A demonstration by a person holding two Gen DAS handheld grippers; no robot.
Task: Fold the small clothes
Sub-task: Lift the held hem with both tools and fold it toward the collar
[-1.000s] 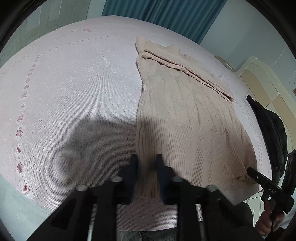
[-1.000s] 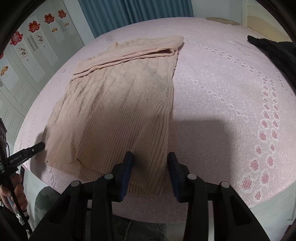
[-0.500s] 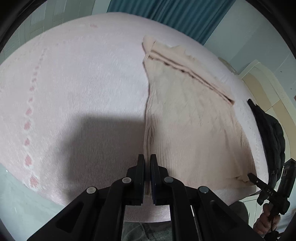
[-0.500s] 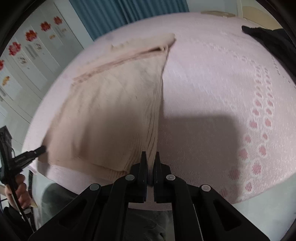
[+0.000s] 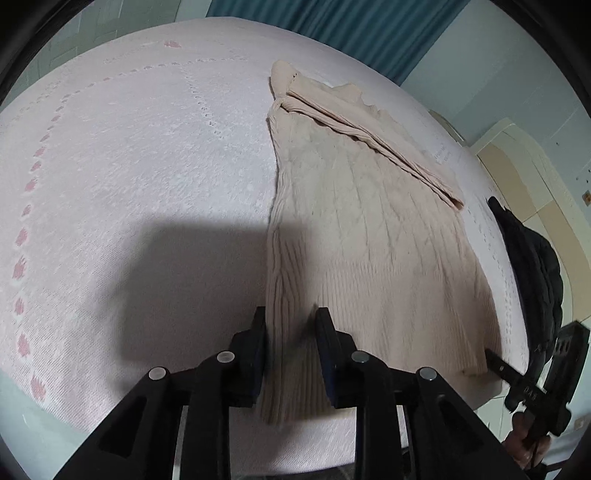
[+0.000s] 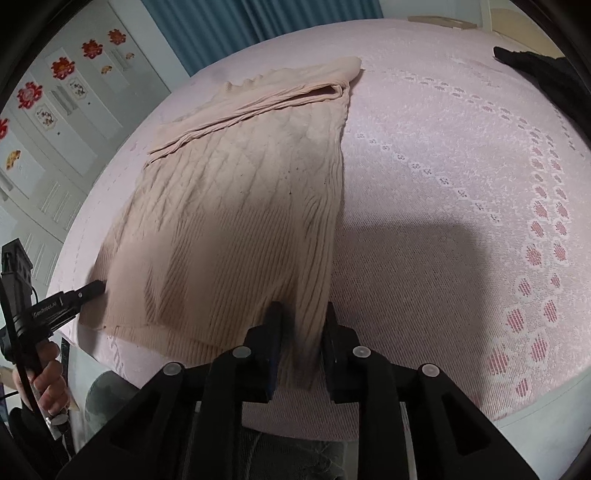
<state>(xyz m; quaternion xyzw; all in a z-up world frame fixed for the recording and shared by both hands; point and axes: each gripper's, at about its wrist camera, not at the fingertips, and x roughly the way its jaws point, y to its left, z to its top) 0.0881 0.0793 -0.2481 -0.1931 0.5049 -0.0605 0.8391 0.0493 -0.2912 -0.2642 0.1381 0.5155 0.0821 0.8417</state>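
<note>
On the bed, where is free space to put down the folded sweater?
Bare bedspread lies on the left gripper's side of the beige sweater. On the right gripper's side it stays bare up to the black jacket. The near hem is crowded by both grippers.

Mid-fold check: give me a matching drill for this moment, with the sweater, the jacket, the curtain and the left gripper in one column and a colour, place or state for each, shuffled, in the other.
Things:
1. sweater
2. jacket
3. curtain
4. left gripper

Descriptions:
A. black, lying at the bed's right edge
B. teal, hanging behind the bed
C. beige cable knit, spread flat on the pink bedspread
D. open, one finger on each side of a hem corner

Pairs: 1-C, 2-A, 3-B, 4-D
</note>
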